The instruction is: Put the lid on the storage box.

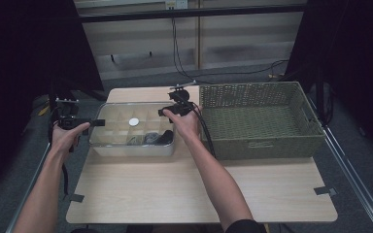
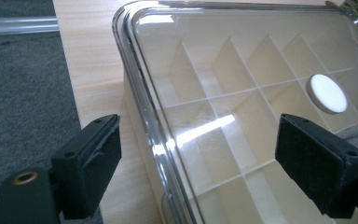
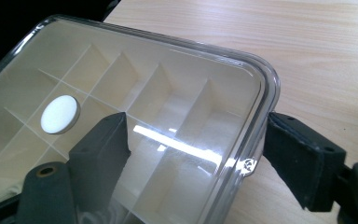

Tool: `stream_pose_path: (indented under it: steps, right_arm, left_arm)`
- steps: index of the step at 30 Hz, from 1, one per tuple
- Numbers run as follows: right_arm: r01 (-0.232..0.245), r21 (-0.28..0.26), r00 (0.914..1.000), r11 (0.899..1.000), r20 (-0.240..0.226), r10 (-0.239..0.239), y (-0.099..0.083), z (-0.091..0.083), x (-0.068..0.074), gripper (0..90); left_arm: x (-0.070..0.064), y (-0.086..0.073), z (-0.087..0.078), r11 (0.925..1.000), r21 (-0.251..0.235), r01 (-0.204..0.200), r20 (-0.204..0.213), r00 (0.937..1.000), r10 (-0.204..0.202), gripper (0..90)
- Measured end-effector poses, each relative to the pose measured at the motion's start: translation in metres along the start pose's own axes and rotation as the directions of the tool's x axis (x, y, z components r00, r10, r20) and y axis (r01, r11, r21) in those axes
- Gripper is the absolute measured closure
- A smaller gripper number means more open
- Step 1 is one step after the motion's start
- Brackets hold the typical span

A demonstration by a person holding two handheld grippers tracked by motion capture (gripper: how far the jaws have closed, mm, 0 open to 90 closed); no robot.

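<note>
A pale wooden tabletop (image 1: 175, 189) stands in a dim room with black drapes at either side and a grey floor around it. The landmark is a clear-lidded compartment box (image 1: 132, 129), set on the far-left part of the tabletop, just left of a green woven basket (image 1: 260, 119). A white round disc (image 1: 134, 122) sits at the middle of the box's lid (image 2: 242, 88), and dark items lie in the compartments at the box's near right corner. The left tongs (image 2: 198, 163) are spread wide at the box's left end, one jaw over the bare tabletop beside the rim and the other above the lid, gripping nothing. The right tongs (image 3: 219, 158) are likewise released, straddling the box's right rim: one jaw over the lid, the other outside the edge.
</note>
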State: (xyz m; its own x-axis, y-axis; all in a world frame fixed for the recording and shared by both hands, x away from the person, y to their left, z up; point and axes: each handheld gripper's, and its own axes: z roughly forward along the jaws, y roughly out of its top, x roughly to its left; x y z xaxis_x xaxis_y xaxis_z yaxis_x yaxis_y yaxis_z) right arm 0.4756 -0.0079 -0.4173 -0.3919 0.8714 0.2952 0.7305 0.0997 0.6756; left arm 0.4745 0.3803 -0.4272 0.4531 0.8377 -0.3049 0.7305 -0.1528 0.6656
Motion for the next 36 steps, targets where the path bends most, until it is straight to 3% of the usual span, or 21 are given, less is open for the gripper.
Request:
stream_pose_path:
  steps: [2, 5, 11, 14, 18, 27, 34, 36]
  right_arm:
    - [-0.011, -0.019, 0.9996, 1.000, -0.025, 0.010, 0.000, -0.003, 0.001, 20.8]
    - [0.013, -0.027, 0.9984, 1.000, -0.055, -0.014, 0.000, -0.006, 0.004, 20.3]
    - [0.033, -0.041, 0.9954, 0.999, -0.088, -0.037, -0.007, -0.012, 0.009, 21.8]
    - [0.039, -0.044, 0.9943, 0.998, -0.098, -0.043, -0.009, -0.016, 0.010, 21.0]
    - [0.034, -0.052, 0.9915, 0.998, -0.124, -0.041, -0.011, -0.024, 0.010, 20.6]
    - [0.078, -0.077, 0.9866, 0.994, -0.137, -0.088, -0.016, -0.044, 0.009, 20.8]
    - [0.097, -0.099, 0.9822, 0.990, -0.151, -0.112, -0.020, -0.059, 0.004, 20.7]
    - [0.109, -0.107, 0.9793, 0.988, -0.159, -0.125, -0.022, -0.063, 0.003, 20.7]
  left_arm:
    - [-0.004, -0.002, -0.003, 0.9999, -0.007, -0.011, 0.001, 0.9999, 0.011, 12.6]
    - [-0.008, -0.005, -0.006, 0.9995, -0.027, -0.016, 0.004, 0.9999, 0.016, 11.0]
    - [-0.014, -0.011, -0.017, 0.9981, -0.043, -0.044, -0.011, 0.9990, 0.044, 11.2]
    - [-0.018, -0.015, -0.025, 0.9963, -0.040, -0.077, -0.018, 0.9969, 0.076, 11.5]
    - [-0.022, -0.021, -0.035, 0.9948, -0.054, -0.086, -0.023, 0.9961, 0.085, 10.0]
    - [-0.029, -0.038, -0.045, 0.9927, -0.094, -0.076, -0.033, 0.9968, 0.073, 8.5]
    - [-0.046, -0.045, -0.047, 0.9872, -0.088, -0.133, -0.022, 0.9911, 0.131, 8.2]
    - [-0.049, -0.047, -0.049, 0.9862, -0.104, -0.129, -0.025, 0.9916, 0.127, 8.8]
